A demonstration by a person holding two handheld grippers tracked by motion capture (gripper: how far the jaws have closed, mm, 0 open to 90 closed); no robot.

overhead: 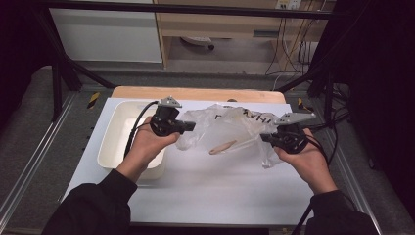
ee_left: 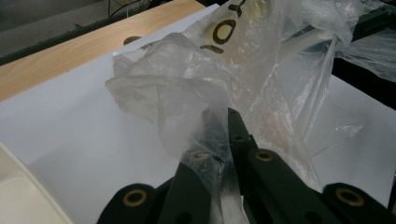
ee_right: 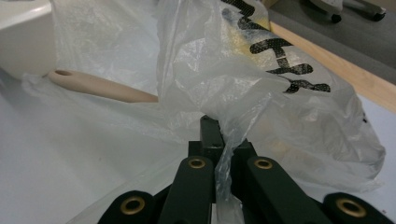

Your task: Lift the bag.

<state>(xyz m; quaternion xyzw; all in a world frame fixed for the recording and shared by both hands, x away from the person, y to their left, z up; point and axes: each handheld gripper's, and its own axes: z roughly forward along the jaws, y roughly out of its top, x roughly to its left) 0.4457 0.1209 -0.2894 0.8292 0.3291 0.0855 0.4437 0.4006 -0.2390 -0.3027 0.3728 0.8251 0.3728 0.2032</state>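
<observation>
- Nearest the front edge of the white tabletop (overhead: 195, 191), two hands come in; the surface between them and that edge is bare.
- The left gripper (overhead: 188, 127) has its jaws pinched tight on a fold of the clear plastic bag (overhead: 230, 129); the left gripper view shows film bunched between the black jaws (ee_left: 219, 140).
- The right gripper (overhead: 266, 138) is likewise clamped on the bag's other side, film trapped between its jaws (ee_right: 219, 144).
- So the bag is gripped on both sides and held up over the middle of the tabletop. I'd judge the grasping done; opening it or getting the contents out is left.
- A pale wooden utensil (overhead: 222, 146) lies inside, handle showing through the film (ee_right: 100, 87).
- The white tub (overhead: 115, 142) sits by the left edge, beneath the left hand; it looks the likely place for things to go.
- Beyond, the wooden far edge (overhead: 195, 93); nothing blocks the way but the slack bag itself.
</observation>
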